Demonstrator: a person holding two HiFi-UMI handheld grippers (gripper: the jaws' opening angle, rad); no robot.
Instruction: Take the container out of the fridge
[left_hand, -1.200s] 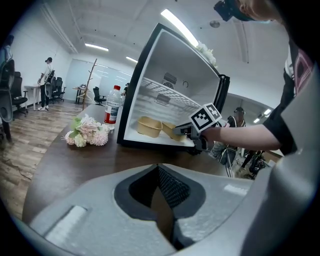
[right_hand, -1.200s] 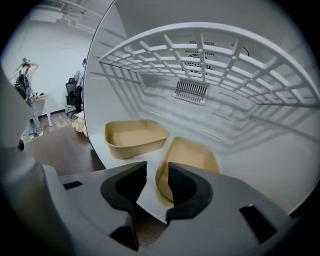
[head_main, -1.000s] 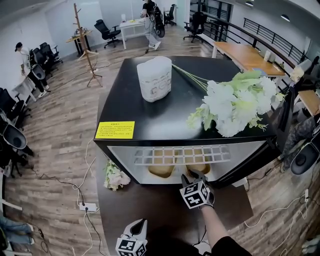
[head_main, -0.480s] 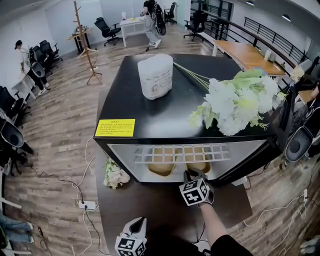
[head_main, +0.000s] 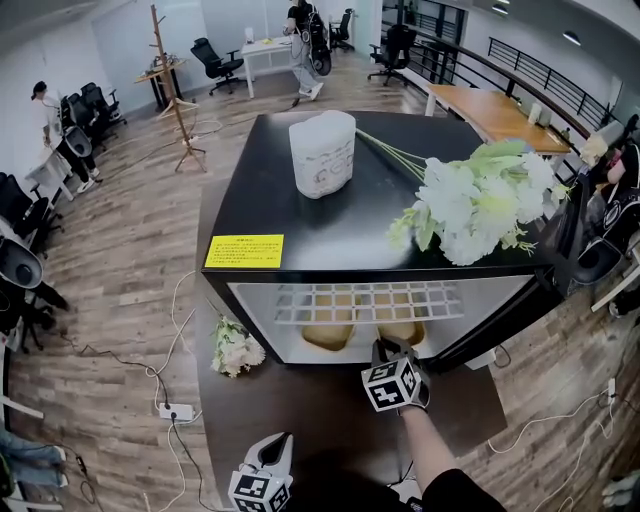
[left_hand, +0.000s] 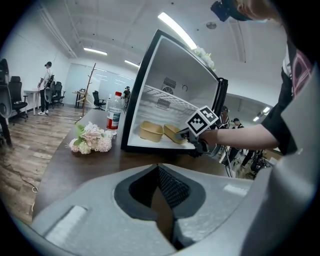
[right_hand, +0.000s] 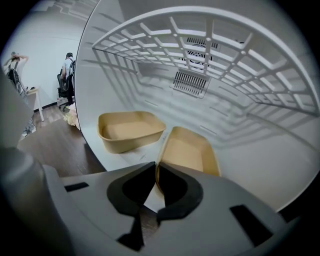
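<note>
An open office with plank flooring spreads around a dark table (head_main: 300, 400) that carries a small black fridge (head_main: 300, 225), its door swung open.

In the head view, the right hand-held gripper (head_main: 386, 346) reaches just inside the fridge mouth to the container (head_main: 402, 330). The container sits on the fridge floor under the wire shelf (head_main: 365, 303), with a second container (head_main: 328, 335) just beside it. The left hand-held gripper (head_main: 278, 445) hangs low over the table, well apart from the fridge.

In the left gripper view, its jaws are pressed together on nothing.

In the right gripper view, the jaws have just been closing and pinch the container's near rim, which seems tipped up. The bite looks shallow, so I would draw the container straight back toward the table, slowly and low. It should stay under the shelf and off its neighbour. A jerk could slip the thin rim free.
</note>
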